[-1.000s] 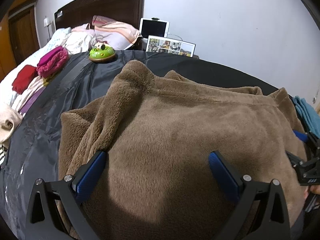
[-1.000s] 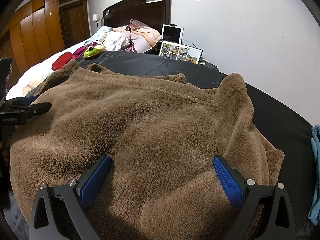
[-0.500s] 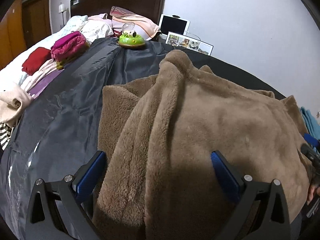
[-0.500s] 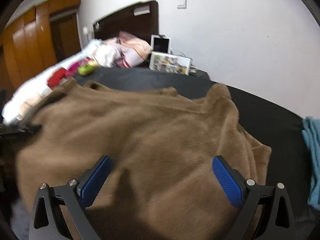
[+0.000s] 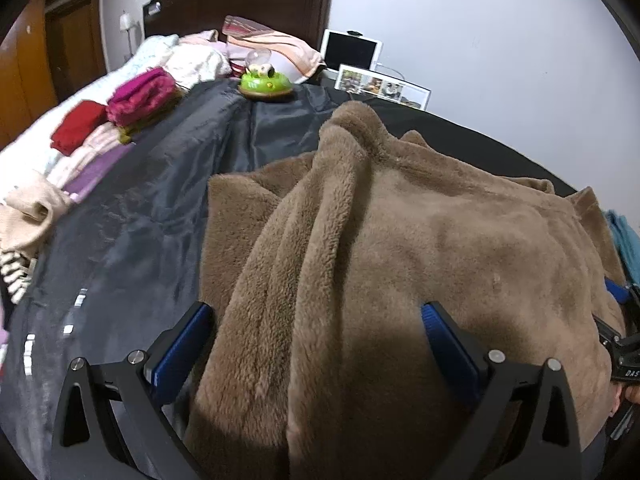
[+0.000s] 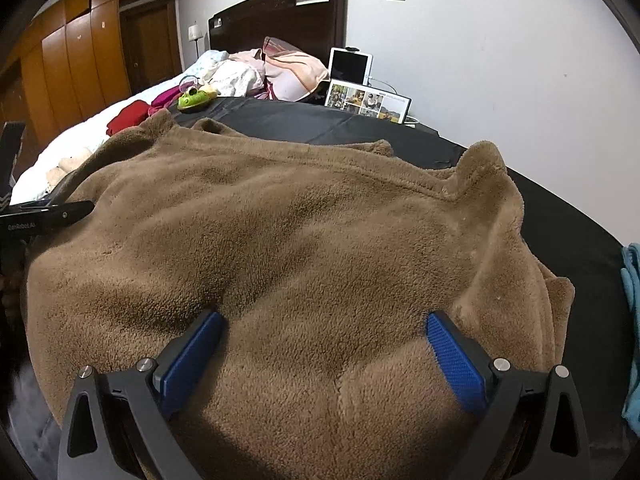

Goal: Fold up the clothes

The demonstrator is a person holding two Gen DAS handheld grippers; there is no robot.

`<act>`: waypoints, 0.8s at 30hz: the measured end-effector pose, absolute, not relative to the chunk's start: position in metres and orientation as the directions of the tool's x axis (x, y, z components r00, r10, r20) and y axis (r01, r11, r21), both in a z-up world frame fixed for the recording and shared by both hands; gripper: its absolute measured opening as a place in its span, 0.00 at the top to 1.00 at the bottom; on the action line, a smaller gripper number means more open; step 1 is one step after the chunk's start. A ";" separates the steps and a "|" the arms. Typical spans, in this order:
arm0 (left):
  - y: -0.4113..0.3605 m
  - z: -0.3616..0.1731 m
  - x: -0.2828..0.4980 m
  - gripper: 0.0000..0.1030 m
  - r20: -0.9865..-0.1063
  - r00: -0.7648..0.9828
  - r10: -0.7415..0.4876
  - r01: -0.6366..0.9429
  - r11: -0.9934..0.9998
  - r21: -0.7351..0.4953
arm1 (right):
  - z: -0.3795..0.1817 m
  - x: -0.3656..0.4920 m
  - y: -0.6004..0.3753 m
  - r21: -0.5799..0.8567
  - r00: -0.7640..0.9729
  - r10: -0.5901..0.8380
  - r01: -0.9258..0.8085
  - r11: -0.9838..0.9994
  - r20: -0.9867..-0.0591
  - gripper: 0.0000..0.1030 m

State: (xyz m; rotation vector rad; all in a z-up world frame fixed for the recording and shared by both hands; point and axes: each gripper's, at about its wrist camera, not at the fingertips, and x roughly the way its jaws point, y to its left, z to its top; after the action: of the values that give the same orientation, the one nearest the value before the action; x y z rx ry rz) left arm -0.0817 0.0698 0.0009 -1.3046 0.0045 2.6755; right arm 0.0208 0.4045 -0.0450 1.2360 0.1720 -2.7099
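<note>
Dark sheet (image 5: 152,216) now more exposed at left; brown fleece garment (image 5: 400,272) lies bunched rightward across it. Left gripper (image 5: 316,336) and right gripper (image 6: 322,344) both gape wide over fleece, as before.

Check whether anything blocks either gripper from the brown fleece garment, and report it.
Nothing visible does. The left gripper and the right gripper both have their jaws spread wide right over the brown fleece garment, which fills the gap between each pair of fingers. The green toy sits far off on the black sheet.
</note>
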 end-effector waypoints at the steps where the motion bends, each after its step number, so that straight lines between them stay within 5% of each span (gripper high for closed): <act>1: 0.075 0.006 -0.078 0.00 -0.776 -0.618 0.121 -0.149 -0.988 -0.035 | -0.045 0.021 0.404 -0.040 -0.646 -0.094 0.190 -0.981 -0.757 0.01; 8: 0.123 0.027 -0.053 0.00 -0.727 -0.669 0.152 -0.265 -0.963 0.043 | -0.039 0.025 0.406 -0.041 -0.644 -0.070 0.157 -0.987 -0.762 0.01; 13: 0.154 0.013 -0.053 0.00 -0.744 -0.645 0.178 -0.333 -0.941 0.064 | -0.006 0.049 0.410 -0.044 -0.727 -0.044 0.101 -0.994 -0.685 0.01; 24: 0.158 -0.002 -0.052 0.00 -0.741 -0.652 0.159 -0.340 -0.935 0.098 | -0.041 0.049 0.402 -0.081 -0.633 -0.048 0.174 -0.981 -0.772 0.01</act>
State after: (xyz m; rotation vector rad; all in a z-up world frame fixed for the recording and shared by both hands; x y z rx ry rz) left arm -0.0523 0.1585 -0.0022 -1.1374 0.3324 2.6070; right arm 0.0486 0.4024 -0.0410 1.2812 0.2237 -2.7237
